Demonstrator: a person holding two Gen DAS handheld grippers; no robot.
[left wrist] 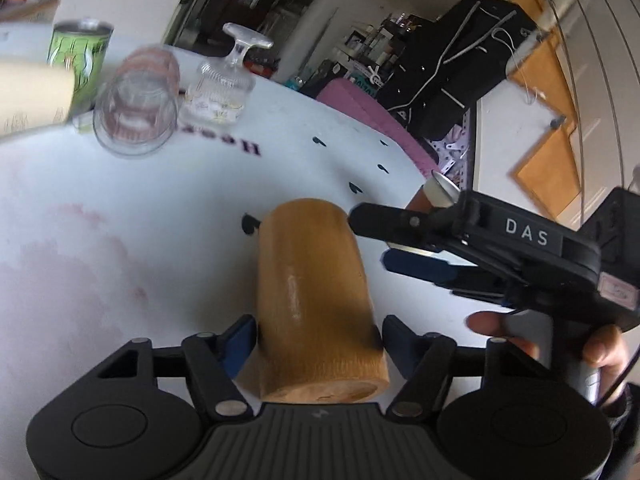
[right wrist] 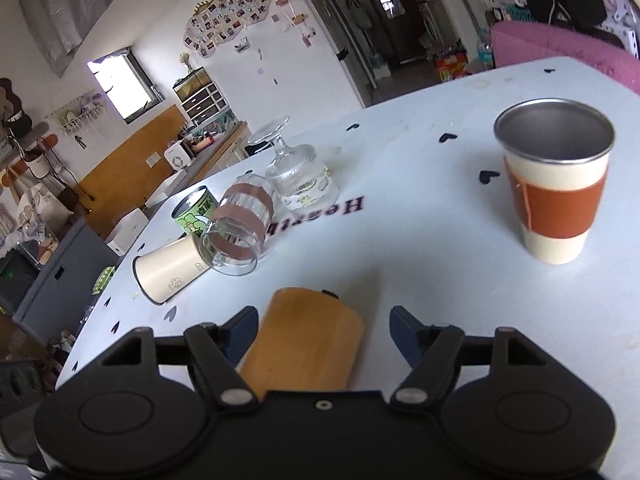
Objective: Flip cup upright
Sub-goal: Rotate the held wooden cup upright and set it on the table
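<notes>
Wooden cup (left wrist: pixel 316 300) lying between open left gripper (left wrist: pixel 318 330), upright steel cup (right wrist: pixel 554 180) only in right view

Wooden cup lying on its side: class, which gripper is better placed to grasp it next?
Probably the left gripper: its open fingers already straddle the wooden cup. The right gripper, also open, sits off-centre, mostly beside it.

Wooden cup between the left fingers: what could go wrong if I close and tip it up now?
The wooden cup lies on its side with both grippers open around it, left gripper and right gripper, so they may collide. It is round, so an off-centre squeeze could roll it away. The metal-rimmed cup stands nearby; a wide swing might hit it.
</notes>
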